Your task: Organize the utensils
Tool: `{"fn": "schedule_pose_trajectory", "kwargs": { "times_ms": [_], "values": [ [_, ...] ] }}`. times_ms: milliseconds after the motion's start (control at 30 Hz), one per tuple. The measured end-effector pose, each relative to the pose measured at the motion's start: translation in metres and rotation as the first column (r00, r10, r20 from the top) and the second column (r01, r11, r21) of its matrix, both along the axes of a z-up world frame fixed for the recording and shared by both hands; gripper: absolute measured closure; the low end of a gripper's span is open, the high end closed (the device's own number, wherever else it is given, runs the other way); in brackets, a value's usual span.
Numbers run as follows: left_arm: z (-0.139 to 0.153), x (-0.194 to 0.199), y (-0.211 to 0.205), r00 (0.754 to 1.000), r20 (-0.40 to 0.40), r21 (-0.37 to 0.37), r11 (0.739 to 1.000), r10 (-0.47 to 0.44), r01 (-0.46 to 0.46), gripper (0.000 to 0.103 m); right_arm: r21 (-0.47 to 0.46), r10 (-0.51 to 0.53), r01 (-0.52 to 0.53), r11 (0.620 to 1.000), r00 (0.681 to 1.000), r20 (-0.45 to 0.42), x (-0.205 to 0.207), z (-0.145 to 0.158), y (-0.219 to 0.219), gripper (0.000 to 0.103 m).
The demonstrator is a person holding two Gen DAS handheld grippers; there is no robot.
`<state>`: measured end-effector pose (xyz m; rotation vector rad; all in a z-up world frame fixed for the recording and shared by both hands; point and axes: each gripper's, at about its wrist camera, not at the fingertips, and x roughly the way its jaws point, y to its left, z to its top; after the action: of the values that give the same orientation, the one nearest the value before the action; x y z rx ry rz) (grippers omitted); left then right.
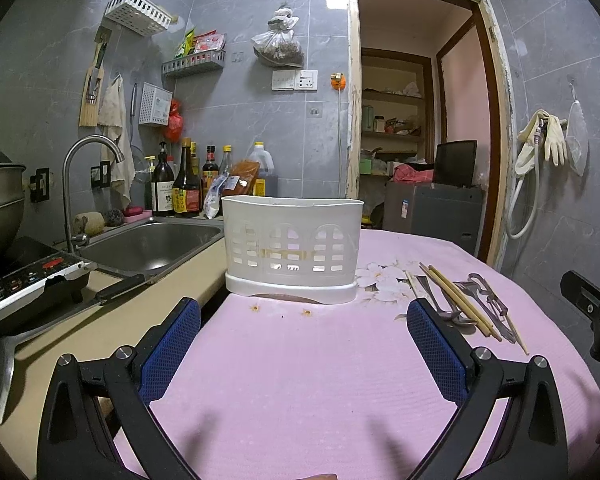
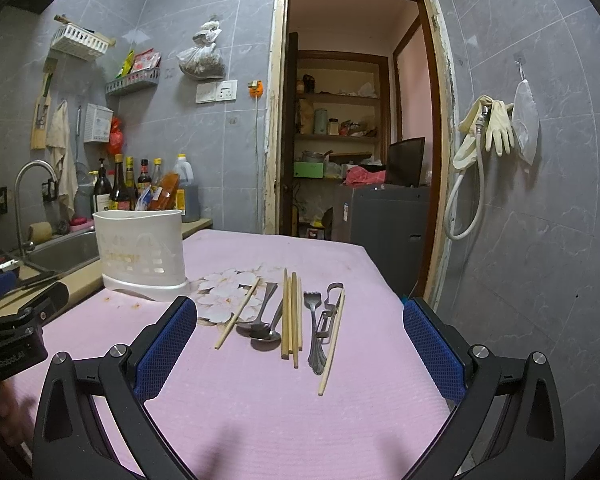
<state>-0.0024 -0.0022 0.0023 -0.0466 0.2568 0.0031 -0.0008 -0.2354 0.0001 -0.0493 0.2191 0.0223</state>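
The left hand-held gripper (image 1: 304, 332) hovers above the pink-covered worktop (image 1: 300, 380), jaws spread wide and holding nothing, facing the white utensil holder (image 1: 292, 242). The right hand-held gripper (image 2: 300, 330) is likewise wide open and empty. Right of the utensil holder (image 2: 140, 254) lie the utensils in a loose row: a single chopstick (image 2: 238, 312) nearest it, then two spoons (image 2: 262, 320), a bundle of chopsticks (image 2: 291, 316), a fork (image 2: 314, 328), a metal peeler (image 2: 330, 308) and another chopstick (image 2: 332, 344). A sink (image 1: 152, 246) sits left of the holder
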Motion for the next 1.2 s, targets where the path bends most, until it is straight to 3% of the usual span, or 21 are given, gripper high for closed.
{"fn": "schedule_pose_trajectory", "kwargs": {
  "times_ms": [1200],
  "values": [
    [-0.0008, 0.0006, 0.0010, 1.000, 0.001, 0.003, 1.000, 0.002, -0.002, 0.002, 0.003, 0.000, 0.000, 1.000, 1.000, -0.004, 0.0016, 0.0008, 0.0014, 0.000]
  ]
}}
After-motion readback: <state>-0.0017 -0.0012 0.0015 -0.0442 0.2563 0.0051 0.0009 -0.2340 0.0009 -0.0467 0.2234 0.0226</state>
